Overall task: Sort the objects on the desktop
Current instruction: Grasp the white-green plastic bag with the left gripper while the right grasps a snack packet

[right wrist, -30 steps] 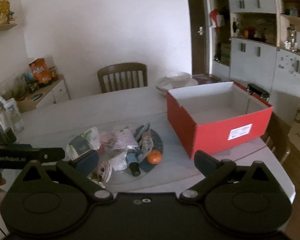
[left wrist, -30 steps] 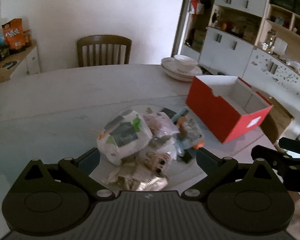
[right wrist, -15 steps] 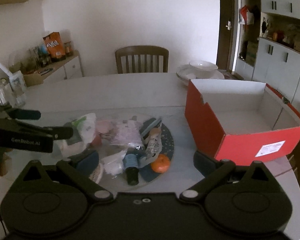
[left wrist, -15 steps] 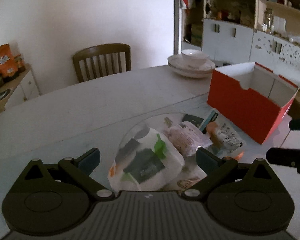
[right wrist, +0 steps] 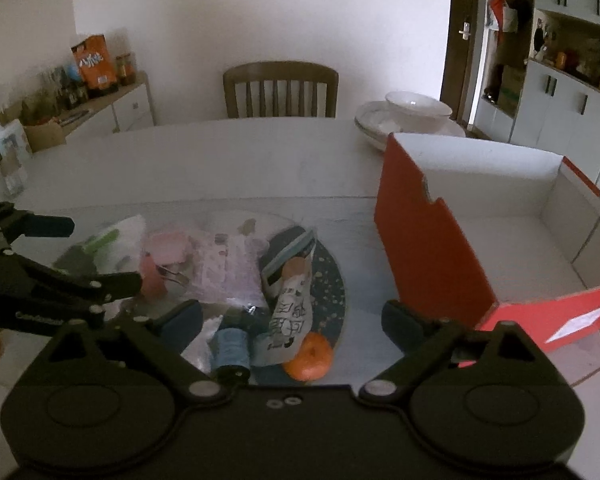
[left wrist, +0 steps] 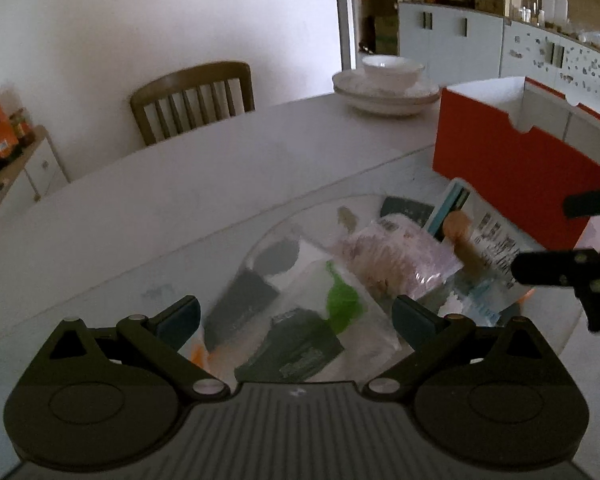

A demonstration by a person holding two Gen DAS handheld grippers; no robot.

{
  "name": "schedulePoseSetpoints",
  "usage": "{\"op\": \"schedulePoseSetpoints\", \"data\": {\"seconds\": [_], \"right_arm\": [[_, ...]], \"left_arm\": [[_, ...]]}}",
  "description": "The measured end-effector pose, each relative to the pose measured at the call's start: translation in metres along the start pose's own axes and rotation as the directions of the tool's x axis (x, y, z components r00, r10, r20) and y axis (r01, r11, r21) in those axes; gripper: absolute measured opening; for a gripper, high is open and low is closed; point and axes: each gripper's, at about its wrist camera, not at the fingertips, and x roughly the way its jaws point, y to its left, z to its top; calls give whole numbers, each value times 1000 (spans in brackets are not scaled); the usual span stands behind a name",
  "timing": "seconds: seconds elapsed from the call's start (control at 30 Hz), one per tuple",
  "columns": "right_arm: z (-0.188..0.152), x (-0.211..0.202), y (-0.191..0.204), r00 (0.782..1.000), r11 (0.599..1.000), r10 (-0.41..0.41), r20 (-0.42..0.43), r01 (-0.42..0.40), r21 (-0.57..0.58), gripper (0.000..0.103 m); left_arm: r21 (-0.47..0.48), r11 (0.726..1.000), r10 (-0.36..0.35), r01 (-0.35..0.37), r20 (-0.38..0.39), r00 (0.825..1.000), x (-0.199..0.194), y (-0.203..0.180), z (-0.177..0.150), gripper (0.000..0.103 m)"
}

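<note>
**Both grippers over the heap, jaws wide**

Left wrist view: the picture is dim and smeared, so most of the heap on the glass plate cannot be named. The left gripper has its jaws open, gripping nothing; a white packet with green and dark print lies directly between and below them, its near end hidden behind the gripper body. Beyond the right-hand jaw lie a pale purple packet and a printed pouch with a brown cap. The right gripper enters from the right edge, cut off. The red box stands further right, beyond the pile. Ahead and left of the jaws the surface is bare up to the chair.

Right wrist view: the right gripper's jaws are closing from wide, with nothing pressed between them. Between them, low, sit a blue-capped bottle and an orange, both partly hidden by the body. The left gripper crosses the heap's left part. The box wall stands just outside the right-hand jaw.
</note>
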Motion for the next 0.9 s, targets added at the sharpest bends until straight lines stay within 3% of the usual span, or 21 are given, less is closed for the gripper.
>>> {"op": "schedulePoseSetpoints", "data": {"seconds": [0.37, 0.6, 0.7, 0.8, 0.9], "right_arm": [[3, 38, -13, 996, 999, 23, -89, -19, 41, 74], [-1, 47, -12, 991, 998, 44, -127, -39, 47, 56], [0, 50, -11, 990, 998, 47, -133, -42, 43, 51], [0, 49, -10, 989, 998, 60, -136, -55, 42, 38], [2, 46, -9, 990, 998, 63, -125, -58, 38, 34]], "left_arm": [[-35, 998, -51, 49, -60, 997, 21, 9, -8, 102], [-54, 997, -57, 54, -54, 997, 19, 12, -7, 82], [-72, 996, -51, 48, -50, 997, 16, 13, -7, 76], [-75, 997, -39, 36, -44, 998, 12, 13, -8, 71], [-79, 996, -31, 28, -32, 999, 6, 12, -9, 67]]}}
